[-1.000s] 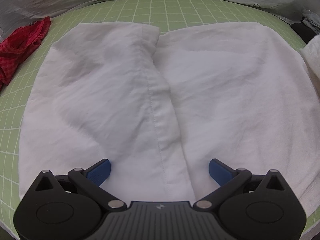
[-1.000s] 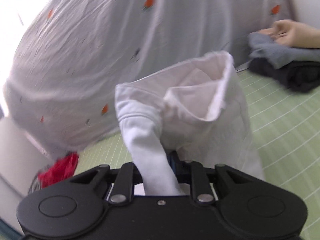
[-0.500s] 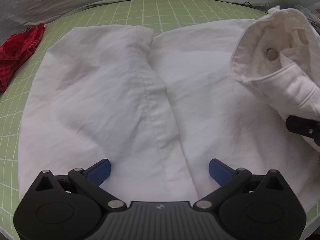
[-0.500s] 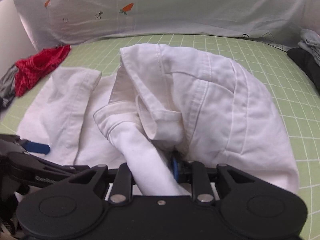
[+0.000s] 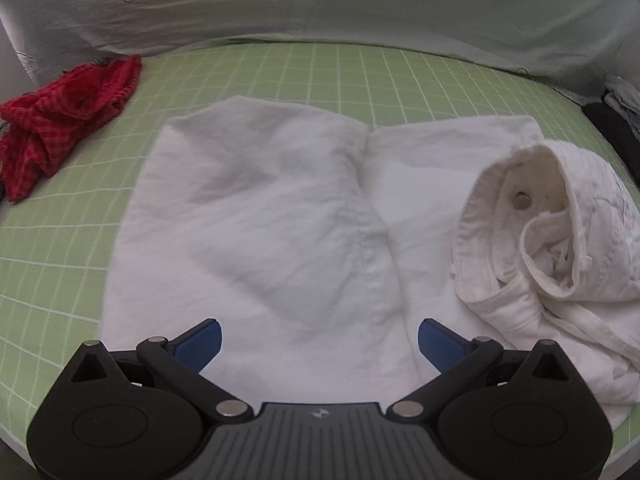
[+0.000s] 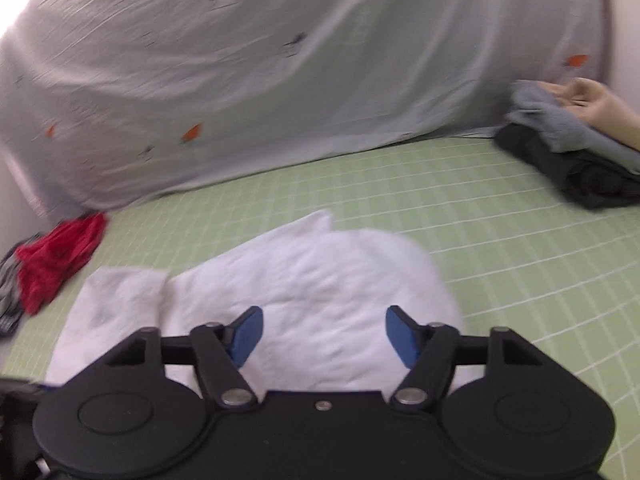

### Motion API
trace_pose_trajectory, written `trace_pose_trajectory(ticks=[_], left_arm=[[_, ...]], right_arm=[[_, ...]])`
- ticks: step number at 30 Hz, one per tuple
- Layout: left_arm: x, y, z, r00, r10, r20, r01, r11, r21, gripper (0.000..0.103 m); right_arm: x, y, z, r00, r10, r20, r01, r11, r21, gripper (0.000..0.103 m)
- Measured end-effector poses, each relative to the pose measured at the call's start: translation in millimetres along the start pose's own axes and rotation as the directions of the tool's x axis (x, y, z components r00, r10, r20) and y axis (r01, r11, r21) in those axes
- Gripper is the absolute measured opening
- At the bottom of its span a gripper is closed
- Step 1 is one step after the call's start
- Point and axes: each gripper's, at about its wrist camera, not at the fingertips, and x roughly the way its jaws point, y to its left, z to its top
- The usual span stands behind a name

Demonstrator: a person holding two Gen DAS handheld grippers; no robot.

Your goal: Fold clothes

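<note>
The white cotton trousers [image 5: 256, 232] lie flat, waistband [image 5: 532, 240] crumpled on top; the right gripper [image 6: 322, 336], previously clamping it, is opening, empty; the left gripper [image 5: 318, 340] gapes empty.

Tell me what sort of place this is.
Probably a home-style clothes-folding station: a green gridded mat backed by a draped carrot-print sheet, with white shorts spread out and folded dark clothes stacked aside.

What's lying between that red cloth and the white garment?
Only bare green gridded mat separates the red cloth from the white garment, seen in the left wrist view.
</note>
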Motion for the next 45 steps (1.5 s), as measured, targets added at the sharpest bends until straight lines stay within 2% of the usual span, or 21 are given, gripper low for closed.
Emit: trace_pose_trajectory(ticks=[3, 6, 8, 9, 11, 13, 15, 17, 21, 25, 30, 34, 36, 39, 42, 45], left_arm=[[-8.9, 14.2, -2.8, 0.999, 0.039, 0.031, -0.038, 0.999, -0.027, 0.103], [-4.9, 23.5, -6.9, 0.999, 0.052, 0.012, -0.051, 0.998, -0.037, 0.103], [-0.2, 30.7, -10.3, 0.998, 0.054, -0.013, -0.054, 0.998, -0.041, 0.103], [2.5, 34.1, -13.5, 0.998, 0.049, -0.032, -0.050, 0.998, -0.040, 0.103], [10.3, 38.0, -19.9, 0.996, 0.040, -0.074, -0.043, 0.998, -0.039, 0.103], [15.8, 37.6, -25.9, 0.994, 0.046, -0.094, -0.048, 0.999, -0.016, 0.103], [18.0, 32.5, -30.4, 0.994, 0.063, -0.094, -0.060, 0.998, 0.033, 0.103], [19.8, 28.8, -31.8, 0.993, 0.077, -0.093, -0.072, 0.996, 0.051, 0.103], [22.9, 30.0, -31.8, 0.992, 0.074, -0.104, -0.069, 0.996, 0.050, 0.103], [23.6, 31.1, -32.2, 0.992, 0.073, -0.105, -0.068, 0.997, 0.046, 0.103], [22.9, 30.5, -32.4, 0.993, 0.073, -0.096, -0.069, 0.997, 0.041, 0.103], [22.6, 32.0, -33.8, 0.994, 0.066, -0.084, -0.063, 0.997, 0.039, 0.103], [22.0, 32.6, -34.2, 0.995, 0.064, -0.080, -0.061, 0.997, 0.040, 0.103], [21.3, 33.3, -35.0, 0.995, 0.061, -0.078, -0.058, 0.998, 0.040, 0.103], [20.7, 33.5, -35.6, 0.995, 0.057, -0.077, -0.054, 0.998, 0.038, 0.103], [20.2, 34.6, -36.7, 0.996, 0.055, -0.072, -0.052, 0.998, 0.037, 0.103]], right_arm=[[19.0, -20.3, 6.9, 0.998, -0.057, -0.014, 0.058, 0.997, 0.055, 0.052], [47.2, -20.4, 6.1, 0.995, -0.060, -0.074, 0.062, 0.998, 0.024, 0.051], [60.0, -5.1, 1.4, 0.993, -0.031, -0.110, 0.027, 0.999, -0.043, 0.051], [65.2, 7.0, -3.4, 0.991, -0.016, -0.136, 0.002, 0.995, -0.101, 0.044], [74.1, 25.2, -16.0, 0.986, -0.046, -0.161, 0.013, 0.980, -0.200, 0.042], [78.0, 26.2, -21.6, 0.985, -0.060, -0.159, 0.028, 0.980, -0.199, 0.042], [72.7, 22.5, -16.7, 0.985, -0.055, -0.164, 0.027, 0.985, -0.168, 0.041], [57.9, 22.8, -14.3, 0.988, -0.071, -0.134, 0.047, 0.984, -0.174, 0.041], [18.8, 27.6, -29.1, 0.994, -0.077, -0.076, 0.064, 0.985, -0.162, 0.042], [-2.4, 35.2, -48.6, 0.993, -0.067, -0.100, 0.045, 0.978, -0.205, 0.031], [-12.9, 43.5, -57.3, 0.990, -0.022, -0.137, -0.010, 0.973, -0.229, 0.028], [-2.4, 51.5, -68.3, 0.984, -0.011, -0.178, -0.039, 0.961, -0.275, 0.028], [9.3, 56.8, -70.8, 0.984, -0.024, -0.176, -0.032, 0.951, -0.307, 0.028], [25.0, 66.2, -65.6, 0.984, 0.003, -0.177, -0.062, 0.943, -0.327, 0.029], [38.4, 74.1, -56.4, 0.988, 0.012, -0.153, -0.057, 0.954, -0.294, 0.031], [40.7, 69.2, -42.0, 0.994, 0.037, -0.101, -0.056, 0.980, -0.190, 0.031]])
